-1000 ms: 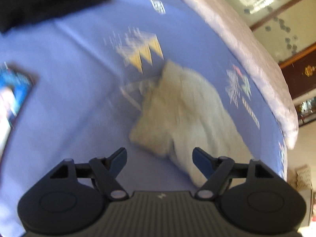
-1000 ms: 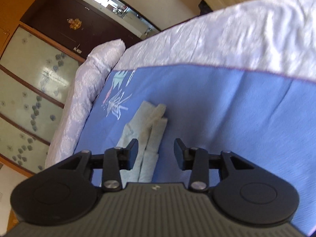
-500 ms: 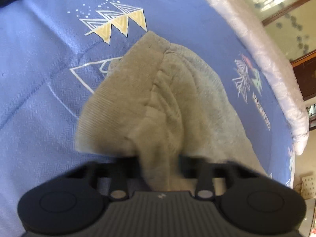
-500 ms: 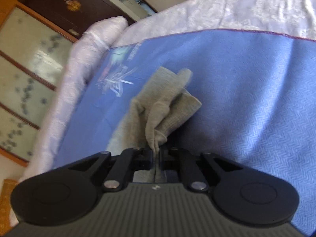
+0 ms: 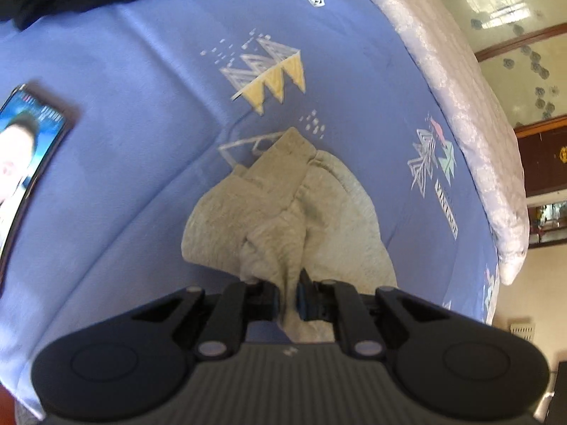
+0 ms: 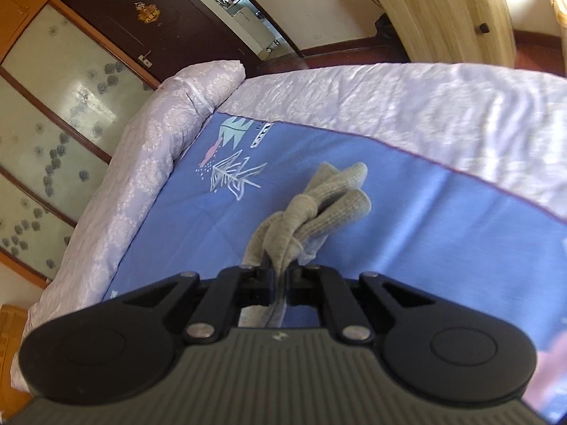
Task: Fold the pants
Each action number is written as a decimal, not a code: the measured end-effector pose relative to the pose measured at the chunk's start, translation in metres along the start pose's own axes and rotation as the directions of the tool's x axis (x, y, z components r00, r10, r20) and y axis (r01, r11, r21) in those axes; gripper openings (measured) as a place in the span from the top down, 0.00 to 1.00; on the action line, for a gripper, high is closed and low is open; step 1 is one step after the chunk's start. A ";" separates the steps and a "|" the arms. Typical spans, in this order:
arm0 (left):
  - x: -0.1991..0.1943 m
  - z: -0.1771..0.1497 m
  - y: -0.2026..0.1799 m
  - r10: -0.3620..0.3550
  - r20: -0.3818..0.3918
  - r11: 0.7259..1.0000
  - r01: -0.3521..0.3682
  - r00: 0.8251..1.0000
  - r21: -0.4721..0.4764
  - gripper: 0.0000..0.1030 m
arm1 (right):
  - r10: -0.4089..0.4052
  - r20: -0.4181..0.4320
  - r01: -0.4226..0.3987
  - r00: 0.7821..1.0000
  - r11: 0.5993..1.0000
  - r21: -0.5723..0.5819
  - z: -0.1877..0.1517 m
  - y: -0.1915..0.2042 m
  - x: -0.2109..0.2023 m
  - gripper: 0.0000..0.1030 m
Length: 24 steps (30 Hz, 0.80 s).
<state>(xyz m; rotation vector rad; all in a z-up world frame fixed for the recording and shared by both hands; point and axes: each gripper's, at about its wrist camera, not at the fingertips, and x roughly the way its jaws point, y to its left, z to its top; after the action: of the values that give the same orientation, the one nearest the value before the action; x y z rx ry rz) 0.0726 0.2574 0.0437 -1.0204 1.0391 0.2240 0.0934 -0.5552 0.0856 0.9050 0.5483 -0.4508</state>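
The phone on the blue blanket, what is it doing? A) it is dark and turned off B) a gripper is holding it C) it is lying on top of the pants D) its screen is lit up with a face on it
D: the phone lies at the left edge of the blue blanket, its screen lit and showing a blurry face, apart from the pants.

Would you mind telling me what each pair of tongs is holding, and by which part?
Both hold the grey pants: left tongs pinch a bunched fold, right tongs another gathered fold.
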 end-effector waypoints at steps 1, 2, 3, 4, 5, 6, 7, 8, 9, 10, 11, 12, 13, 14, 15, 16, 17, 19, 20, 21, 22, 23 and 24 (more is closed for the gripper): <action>0.002 -0.007 0.005 0.012 -0.007 1.000 -0.012 1.000 0.013 0.90 | -0.006 0.001 0.006 1.000 1.000 -0.005 -0.004 -0.007 -0.007 0.92; 0.005 -0.014 0.009 0.034 -0.018 0.999 -0.033 0.999 0.033 0.89 | -0.014 0.001 0.014 1.000 1.000 -0.011 -0.010 -0.016 -0.012 0.92; 0.010 -0.020 0.015 0.054 -0.027 0.998 -0.053 0.998 0.043 0.82 | -0.031 -0.004 0.031 1.000 0.999 -0.019 -0.016 -0.024 -0.013 0.91; 0.013 -0.026 0.021 0.072 -0.036 0.997 -0.070 0.997 0.041 0.76 | -0.063 -0.020 0.063 0.998 0.998 -0.024 -0.023 -0.035 -0.012 0.88; 0.017 -0.032 0.028 0.076 -0.055 0.997 -0.075 0.996 0.029 0.72 | -0.105 -0.041 0.105 0.994 0.994 -0.020 -0.030 -0.048 -0.008 0.81; 0.020 -0.039 0.034 0.082 -0.075 0.997 -0.080 0.994 0.018 0.61 | -0.149 -0.062 0.149 0.987 0.989 -0.005 -0.037 -0.061 -0.005 0.75; 0.020 -0.046 0.039 0.081 -0.078 0.997 -0.080 0.994 0.021 0.56 | -0.184 -0.077 0.187 0.980 0.982 0.024 -0.043 -0.075 -0.004 0.56; 0.018 -0.055 0.041 0.072 -0.072 0.997 -0.070 0.995 0.033 0.55 | -0.184 -0.065 0.189 0.981 0.979 0.074 -0.048 -0.087 -0.008 0.55; 0.016 -0.063 0.040 0.062 -0.073 0.997 -0.058 0.995 0.053 0.53 | -0.142 -0.032 0.145 0.989 0.981 0.128 -0.053 -0.097 -0.019 0.54; 0.014 -0.070 0.038 0.049 -0.078 0.996 -0.043 0.996 0.076 0.53 | -0.124 -0.020 0.126 0.992 0.979 0.162 -0.058 -0.102 -0.028 0.51; 0.012 -0.078 0.034 0.030 -0.082 0.994 -0.021 0.996 0.105 0.53 | -0.109 -0.014 0.110 0.994 0.980 0.169 -0.063 -0.104 -0.036 0.51; 0.010 -0.087 0.028 0.014 -0.087 0.990 -0.001 0.996 0.142 0.53 | -0.094 -0.012 0.094 0.996 0.984 0.154 -0.069 -0.103 -0.043 0.51; 0.009 -0.096 0.020 0.011 -0.086 0.983 0.005 0.996 0.185 0.53 | -0.080 -0.014 0.081 0.997 0.988 0.130 -0.077 -0.100 -0.050 0.51; 0.008 -0.106 0.010 0.020 -0.079 0.971 -0.001 0.997 0.240 0.53 | -0.064 -0.018 0.065 0.998 0.993 0.102 -0.087 -0.096 -0.057 0.50; 0.008 -0.118 -0.002 0.038 -0.066 0.953 -0.016 0.997 0.303 0.53 | -0.043 -0.028 0.045 0.999 0.996 0.072 -0.098 -0.090 -0.064 0.50; 0.008 -0.130 -0.013 0.058 -0.050 0.931 -0.036 0.997 0.363 0.53 | -0.021 -0.044 0.022 0.999 0.999 0.038 -0.110 -0.084 -0.069 0.50; 0.008 -0.145 -0.025 0.085 -0.024 0.900 -0.066 0.996 0.431 0.53 | -0.001 -0.063 0.001 0.998 1.000 0.001 -0.123 -0.077 -0.075 0.50; 0.007 -0.172 -0.041 0.129 0.034 0.832 -0.127 0.991 0.539 0.53 | 0.032 -0.110 -0.042 0.993 0.995 -0.088 -0.152 -0.059 -0.083 0.50; 0.007 -0.187 -0.049 0.150 0.073 0.790 -0.164 0.986 0.591 0.53 | 0.041 -0.129 -0.058 0.991 0.990 -0.132 -0.167 -0.050 -0.088 0.50; 0.007 -0.203 -0.056 0.169 0.121 0.740 -0.207 0.978 0.640 0.53 | 0.048 -0.146 -0.073 0.988 0.982 -0.172 -0.180 -0.042 -0.091 0.50; 0.008 -0.218 -0.062 0.182 0.171 0.689 -0.249 0.968 0.681 0.53 | 0.054 -0.159 -0.086 0.986 0.975 -0.206 -0.192 -0.034 -0.094 0.50; 0.009 -0.230 -0.065 0.188 0.201 0.652 -0.275 0.961 0.707 0.53 | 0.059 -0.172 -0.098 0.983 0.968 -0.229 -0.202 -0.028 -0.097 0.50; 0.010 -0.241 -0.066 0.192 0.221 0.621 -0.293 0.956 0.727 0.53 | 0.065 -0.190 -0.112 0.980 0.963 -0.246 -0.211 -0.023 -0.098 0.50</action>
<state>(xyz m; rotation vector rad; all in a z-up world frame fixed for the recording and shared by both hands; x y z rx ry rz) -0.0290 0.0293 0.0461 -0.0860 1.0148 0.0495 -0.0491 -0.3792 0.0270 0.7216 0.7110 -0.2107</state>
